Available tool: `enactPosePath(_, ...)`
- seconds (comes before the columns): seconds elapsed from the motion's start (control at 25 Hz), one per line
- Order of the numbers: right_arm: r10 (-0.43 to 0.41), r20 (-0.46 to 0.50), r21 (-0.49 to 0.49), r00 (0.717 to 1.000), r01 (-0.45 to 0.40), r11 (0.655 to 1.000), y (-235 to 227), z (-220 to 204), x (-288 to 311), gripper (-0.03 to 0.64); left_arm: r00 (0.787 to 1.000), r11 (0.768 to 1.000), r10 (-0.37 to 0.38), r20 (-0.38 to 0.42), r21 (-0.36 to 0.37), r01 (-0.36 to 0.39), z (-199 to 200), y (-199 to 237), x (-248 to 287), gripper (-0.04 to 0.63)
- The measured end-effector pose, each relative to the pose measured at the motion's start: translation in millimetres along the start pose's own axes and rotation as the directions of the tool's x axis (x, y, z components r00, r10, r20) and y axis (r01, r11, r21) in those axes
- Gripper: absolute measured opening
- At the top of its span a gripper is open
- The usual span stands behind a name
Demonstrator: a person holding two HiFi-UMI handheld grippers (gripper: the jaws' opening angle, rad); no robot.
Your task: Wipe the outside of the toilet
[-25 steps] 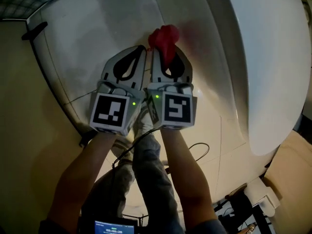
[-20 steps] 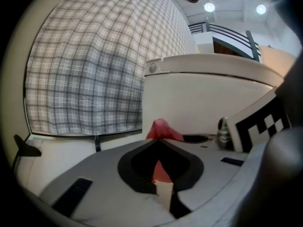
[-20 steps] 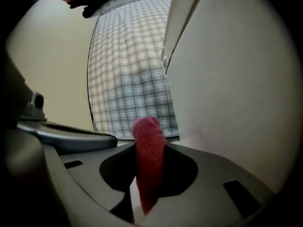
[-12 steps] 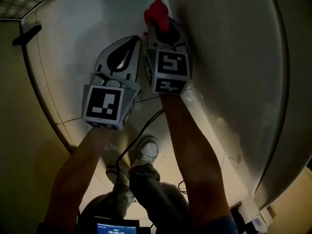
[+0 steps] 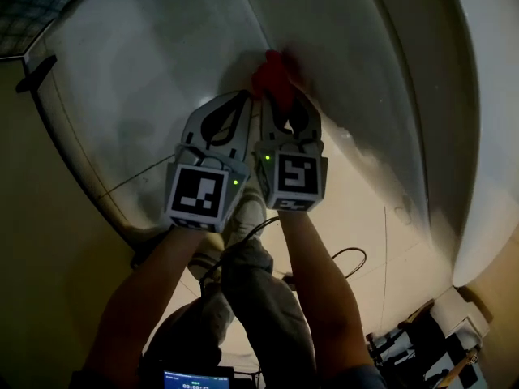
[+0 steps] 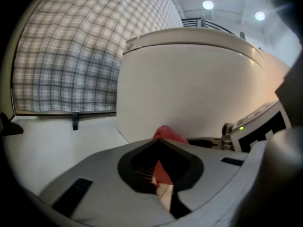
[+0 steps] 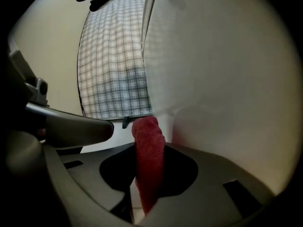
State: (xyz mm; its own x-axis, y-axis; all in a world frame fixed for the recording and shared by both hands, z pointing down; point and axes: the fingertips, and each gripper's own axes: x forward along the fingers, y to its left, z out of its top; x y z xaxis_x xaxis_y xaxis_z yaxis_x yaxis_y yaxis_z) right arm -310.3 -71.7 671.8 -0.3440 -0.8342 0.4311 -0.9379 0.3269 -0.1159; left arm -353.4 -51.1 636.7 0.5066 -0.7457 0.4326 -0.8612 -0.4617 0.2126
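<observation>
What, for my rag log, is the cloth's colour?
Red cloth; clearest in the right gripper view.

Both bare arms reach forward side by side, the left forearm (image 5: 150,286) and the right forearm (image 5: 320,290) angled slightly inward. The left gripper (image 5: 241,97) has its jaws closed together on nothing. Touching its side, the right gripper (image 5: 284,104) is clamped on a red cloth (image 5: 272,75).
</observation>
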Motion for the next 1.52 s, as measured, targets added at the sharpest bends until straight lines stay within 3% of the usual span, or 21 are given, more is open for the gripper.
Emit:
enactPosePath(0.16,-0.084,-0.032,-0.023,0.996,0.083,0.996,-30,-31,-79,0.086,0.997,0.997,-0.081,-0.016,0.017,0.082,-20,-60,-23,0.012)
enactPosePath(0.36,-0.138,-0.047,0.021,0.989,0.139,0.99,-31,-48,-97,0.084,0.99,0.99,-0.133,-0.053,0.047,0.135,-44,-78,-34,0.012)
enactPosePath(0.44,-0.139,-0.027,0.021,0.99,0.139,0.99,-35,-32,-103,0.085,0.988,0.987,-0.144,-0.056,0.063,0.148,-31,-87,-38,0.012)
enactPosePath(0.52,-0.144,0.012,0.033,0.99,0.143,0.989,-66,18,-108,0.084,0.987,0.983,-0.154,-0.042,0.093,0.157,24,-104,-21,0.012)
enactPosePath(0.68,-0.142,0.072,0.079,0.987,0.136,0.988,-134,164,-129,0.086,0.986,0.972,-0.166,-0.034,0.162,0.169,187,-144,18,0.012)
enactPosePath(0.8,-0.099,0.089,0.073,0.991,0.093,0.993,-113,233,-182,0.086,0.985,0.964,-0.173,-0.025,0.203,0.174,256,-162,-24,0.012)
enactPosePath(1.08,-0.007,0.201,0.069,0.98,-0.007,0.998,-68,414,-317,0.086,0.979,0.953,-0.183,0.084,0.262,0.156,444,-218,-139,0.012)
enactPosePath(1.28,-0.009,0.267,0.087,0.964,-0.015,0.996,-73,501,-401,0.086,0.971,0.943,-0.205,0.12,0.292,0.163,534,-273,-204,0.011)
enactPosePath(1.36,-0.018,0.289,0.101,0.957,-0.012,0.995,-82,521,-432,0.086,0.972,0.95,-0.19,0.14,0.276,0.146,557,-292,-222,0.012)
enactPosePath(1.52,0.03,0.308,0.02,0.951,-0.037,0.999,-106,548,-487,0.086,0.974,0.962,-0.139,0.18,0.257,0.09,584,-329,-237,0.012)
